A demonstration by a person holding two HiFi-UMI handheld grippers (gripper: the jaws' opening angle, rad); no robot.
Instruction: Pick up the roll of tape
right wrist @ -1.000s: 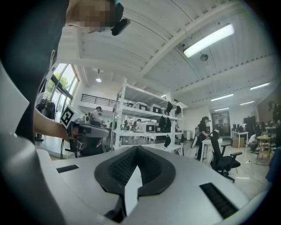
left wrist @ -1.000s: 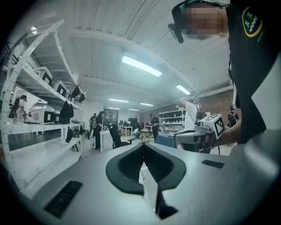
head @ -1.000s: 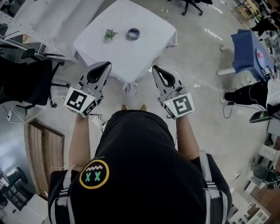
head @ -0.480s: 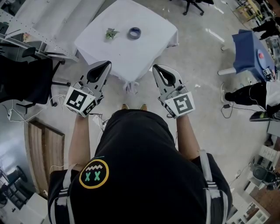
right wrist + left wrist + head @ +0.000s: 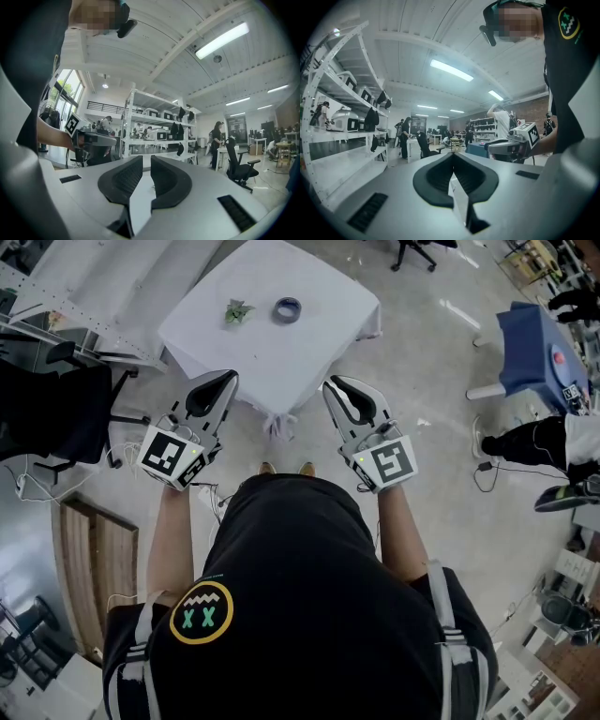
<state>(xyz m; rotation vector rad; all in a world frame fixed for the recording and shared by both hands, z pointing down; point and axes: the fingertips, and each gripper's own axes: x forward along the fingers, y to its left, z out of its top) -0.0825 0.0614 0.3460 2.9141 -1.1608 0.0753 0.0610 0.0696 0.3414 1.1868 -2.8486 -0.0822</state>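
The roll of blue tape (image 5: 287, 308) lies flat on a table under a white cloth (image 5: 309, 343), far in front of me, with a small green thing (image 5: 237, 311) to its left. Both grippers are held level at waist height, short of the table's near corner. My left gripper (image 5: 228, 381) is shut, its black pads (image 5: 440, 176) meeting with nothing in them. My right gripper (image 5: 335, 386) is opening: a narrow gap shows between its pads (image 5: 171, 180) and nothing is between them. Neither gripper view shows the tape.
A black office chair (image 5: 56, 399) stands at the left, with a wooden pallet (image 5: 94, 568) on the floor below it. At the right stands a blue cart (image 5: 534, 352), beside a person's legs (image 5: 525, 442). White shelving (image 5: 154, 131), desks and people fill the room beyond.
The right gripper's jaws have parted a little. Both hands and the tape stay where they were.
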